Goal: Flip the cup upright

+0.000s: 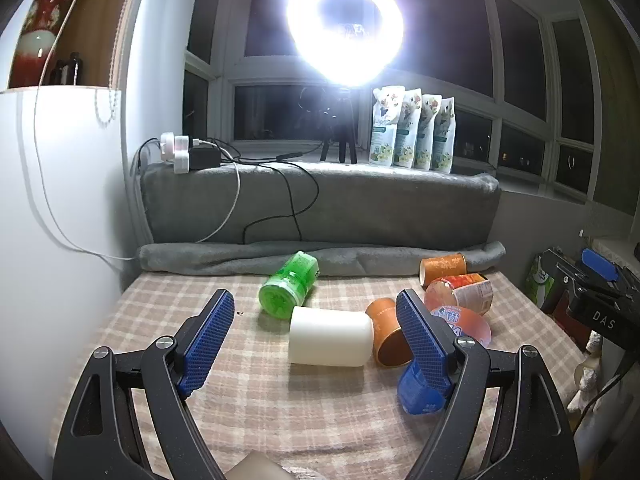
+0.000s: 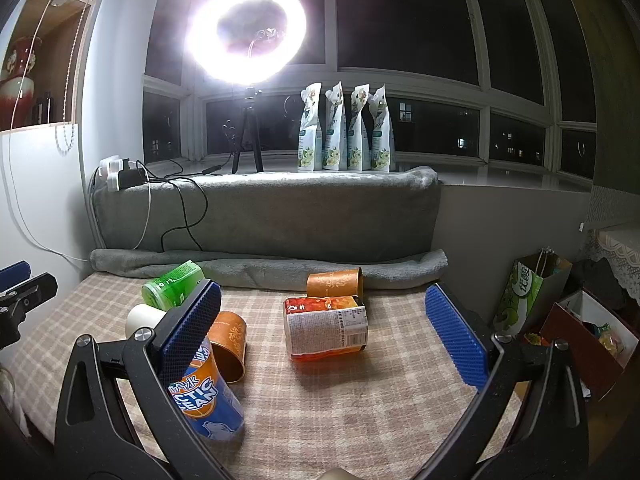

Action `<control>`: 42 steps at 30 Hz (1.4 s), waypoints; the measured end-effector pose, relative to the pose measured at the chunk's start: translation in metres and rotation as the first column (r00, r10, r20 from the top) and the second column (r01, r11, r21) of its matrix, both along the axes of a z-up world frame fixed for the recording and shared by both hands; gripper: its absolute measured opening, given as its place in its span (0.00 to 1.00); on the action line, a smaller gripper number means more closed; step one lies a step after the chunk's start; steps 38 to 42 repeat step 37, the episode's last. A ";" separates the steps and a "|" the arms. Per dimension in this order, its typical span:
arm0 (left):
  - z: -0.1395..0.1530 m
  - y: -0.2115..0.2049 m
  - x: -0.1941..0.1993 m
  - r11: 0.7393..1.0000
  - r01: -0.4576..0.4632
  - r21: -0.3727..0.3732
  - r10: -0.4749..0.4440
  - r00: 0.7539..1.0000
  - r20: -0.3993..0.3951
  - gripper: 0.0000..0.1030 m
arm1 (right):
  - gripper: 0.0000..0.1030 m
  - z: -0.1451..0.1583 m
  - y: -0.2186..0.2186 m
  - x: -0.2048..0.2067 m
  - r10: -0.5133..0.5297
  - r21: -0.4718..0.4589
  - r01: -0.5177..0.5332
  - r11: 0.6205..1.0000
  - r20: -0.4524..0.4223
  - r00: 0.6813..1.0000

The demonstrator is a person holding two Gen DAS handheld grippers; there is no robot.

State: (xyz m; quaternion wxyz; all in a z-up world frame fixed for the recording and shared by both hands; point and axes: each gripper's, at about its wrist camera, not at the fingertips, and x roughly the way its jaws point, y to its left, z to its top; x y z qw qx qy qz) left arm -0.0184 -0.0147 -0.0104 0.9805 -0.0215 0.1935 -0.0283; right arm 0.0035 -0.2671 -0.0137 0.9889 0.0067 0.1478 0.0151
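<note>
Six containers are lying or standing on the checked cloth (image 1: 248, 400) covering the desk, and the white cup (image 1: 329, 337) is serving as the landmark among them. It is lying on its side near the middle of the cloth, sitting between the spread fingers of the left tool (image 1: 316, 332), which is released and touching nothing. A green bottle (image 1: 289, 283) is lying just behind the white cup, toward the rolled grey blanket (image 1: 320, 258). An orange paper cup (image 1: 387, 332) is lying right beside the white cup on its other end, open mouth facing the camera. A blue and orange Arctic Ocean cup (image 2: 208, 396) is standing in front of that orange cup. Farther from the white cup, a red-labelled jar (image 2: 326, 328) is lying on its side, with a second orange cup (image 2: 335, 283) lying behind it against the blanket. The right tool (image 2: 324, 332) is also hanging released, its fingers wide apart around the red-labelled jar without touching it.
</note>
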 end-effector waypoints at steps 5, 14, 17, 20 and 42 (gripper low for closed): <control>0.000 0.000 0.000 1.000 0.000 0.000 0.000 1.000 0.000 0.81 | 1.00 0.000 0.000 0.000 0.001 0.000 -0.001 1.000 -0.001 1.000; 0.000 0.000 0.000 1.000 0.000 -0.001 0.000 1.000 -0.001 0.81 | 1.00 0.000 0.000 0.000 0.001 -0.004 -0.001 1.000 0.000 1.000; 0.000 0.000 0.000 1.000 0.001 -0.002 -0.001 1.000 -0.002 0.81 | 1.00 0.000 0.000 0.000 0.001 -0.001 -0.001 1.000 -0.001 1.000; 0.001 0.000 0.000 1.000 0.005 -0.011 -0.005 1.000 -0.004 0.81 | 1.00 0.000 0.000 0.000 0.000 -0.001 0.000 1.000 0.000 1.000; 0.000 0.002 -0.001 0.999 -0.005 -0.036 0.005 1.000 -0.007 0.81 | 1.00 0.000 0.000 0.001 0.001 -0.002 -0.001 1.000 -0.002 1.000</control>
